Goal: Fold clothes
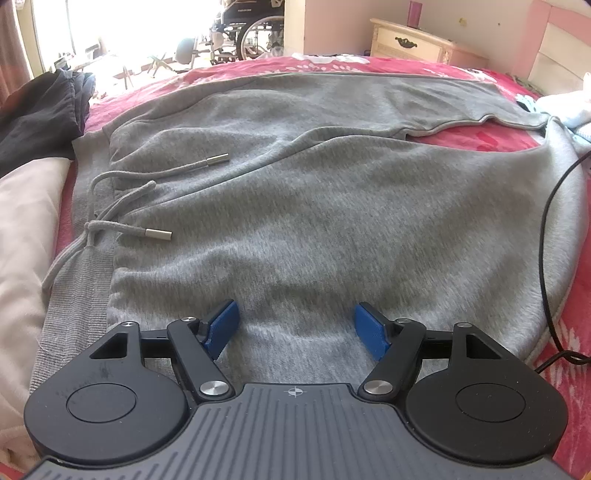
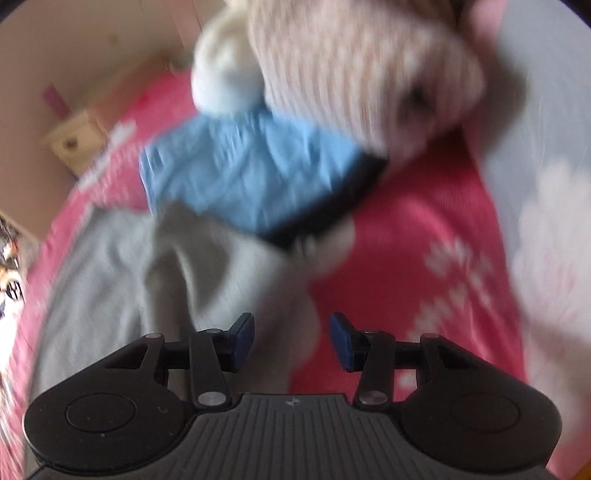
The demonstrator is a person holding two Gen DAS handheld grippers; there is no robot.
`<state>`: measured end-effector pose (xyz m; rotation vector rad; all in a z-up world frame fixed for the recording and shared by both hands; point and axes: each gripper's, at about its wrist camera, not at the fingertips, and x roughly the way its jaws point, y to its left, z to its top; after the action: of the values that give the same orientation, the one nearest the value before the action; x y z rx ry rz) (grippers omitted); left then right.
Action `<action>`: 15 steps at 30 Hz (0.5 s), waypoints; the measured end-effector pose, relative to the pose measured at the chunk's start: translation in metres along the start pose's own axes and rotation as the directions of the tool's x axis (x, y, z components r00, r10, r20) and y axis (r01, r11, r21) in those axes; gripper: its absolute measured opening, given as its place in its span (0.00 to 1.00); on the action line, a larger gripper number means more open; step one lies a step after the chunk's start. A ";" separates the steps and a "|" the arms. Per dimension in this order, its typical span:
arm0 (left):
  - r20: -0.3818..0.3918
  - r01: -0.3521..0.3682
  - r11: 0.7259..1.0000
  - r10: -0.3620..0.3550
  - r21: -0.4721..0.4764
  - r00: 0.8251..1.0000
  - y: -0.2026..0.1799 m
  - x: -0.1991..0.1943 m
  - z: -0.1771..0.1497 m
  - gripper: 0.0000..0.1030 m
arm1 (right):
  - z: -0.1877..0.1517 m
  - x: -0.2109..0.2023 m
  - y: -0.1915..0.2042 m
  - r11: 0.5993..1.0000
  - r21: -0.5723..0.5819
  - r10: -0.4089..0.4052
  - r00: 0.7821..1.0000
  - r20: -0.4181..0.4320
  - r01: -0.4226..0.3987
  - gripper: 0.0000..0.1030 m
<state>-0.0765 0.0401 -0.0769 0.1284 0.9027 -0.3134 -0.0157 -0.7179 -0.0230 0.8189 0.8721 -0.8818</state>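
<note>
Left gripper (image 1: 297, 328) wide, empty, over grey sweatpants (image 1: 314, 206) spread across bed (image 1: 480, 136); right gripper (image 2: 291, 341) part-open, empty, over leg end. Risk: cable (image 1: 546, 236) near bed's right edge snagging fabric.

A wheelchair (image 1: 255, 33) stands past the bed's pink floral cover (image 1: 491, 134), a cream nightstand (image 1: 410, 42) beside it, a black cable (image 1: 546, 236) trailing across

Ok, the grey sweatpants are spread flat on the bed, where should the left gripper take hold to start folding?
Take the grey sweatpants at the ribbed waistband, coming in from the left edge of the left wrist view. That band is a thick, free edge beside the drawstring, easier to pinch than the flat middle under the open left gripper.
</note>
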 end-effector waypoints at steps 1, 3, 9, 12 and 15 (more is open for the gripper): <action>0.000 0.000 1.000 0.000 0.001 1.000 0.000 0.000 0.000 0.69 | -0.004 0.007 0.001 1.000 -0.015 -0.004 1.000 -0.022 0.004 0.44; -0.001 0.000 1.000 0.000 0.002 1.000 0.000 0.000 0.000 0.69 | -0.009 0.017 0.007 0.998 -0.056 -0.002 0.999 -0.042 0.000 0.40; -0.001 -0.006 1.000 0.006 0.002 1.000 -0.001 0.001 0.000 0.70 | -0.012 0.040 0.016 0.992 -0.126 0.009 1.000 -0.022 -0.012 0.35; 0.001 -0.007 1.000 0.007 0.004 1.000 -0.001 0.001 0.000 0.70 | -0.011 0.041 0.019 0.978 -0.209 0.002 1.000 -0.003 -0.003 0.07; 0.003 -0.006 1.000 0.006 0.002 1.000 -0.001 0.001 0.000 0.71 | -0.013 0.024 0.030 0.957 -0.289 -0.015 0.999 0.041 0.026 0.04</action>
<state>-0.0760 0.0393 -0.0777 0.1330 0.8991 -0.3088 0.0156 -0.7019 -0.0426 0.5368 0.9508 -0.7625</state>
